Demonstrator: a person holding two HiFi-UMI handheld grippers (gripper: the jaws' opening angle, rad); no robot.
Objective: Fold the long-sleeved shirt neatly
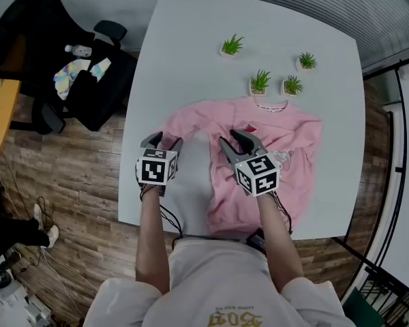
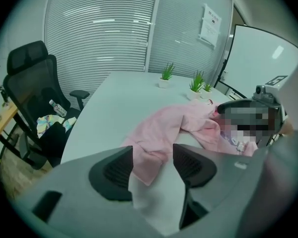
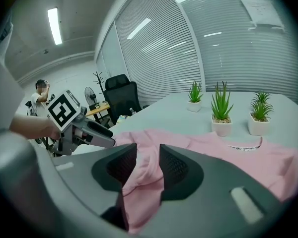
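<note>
The long-sleeved shirt, pink, lies on the near right part of the white surface. Its collar points to the far side and its hem hangs over the near edge, where the person's body hides the end of it. A printed patch on the front is half covered by the marker cube of the right tongs, and the lettering inside the collar is too small to read. One sleeve is bunched and drawn out to the left.

The left tongs hover with jaws spread just beside that sleeve's end. The left gripper view shows the cloth tip and bare surface in the gap, with neither pad pressing on it. The right tongs also have their jaws apart, over the shirt's middle. The right gripper view shows a soft fold of pink cloth lying between them, and whether it brushes the pads is unclear.

Four small potted plants stand on the far side, near the collar. The floor is wood planks. A black office chair stands left of the surface, with a bottle and some coloured cloth on its seat.

Only the gripper views show the walls. The left one has slatted blinds behind glass and a whiteboard. The right one has a distant person.
</note>
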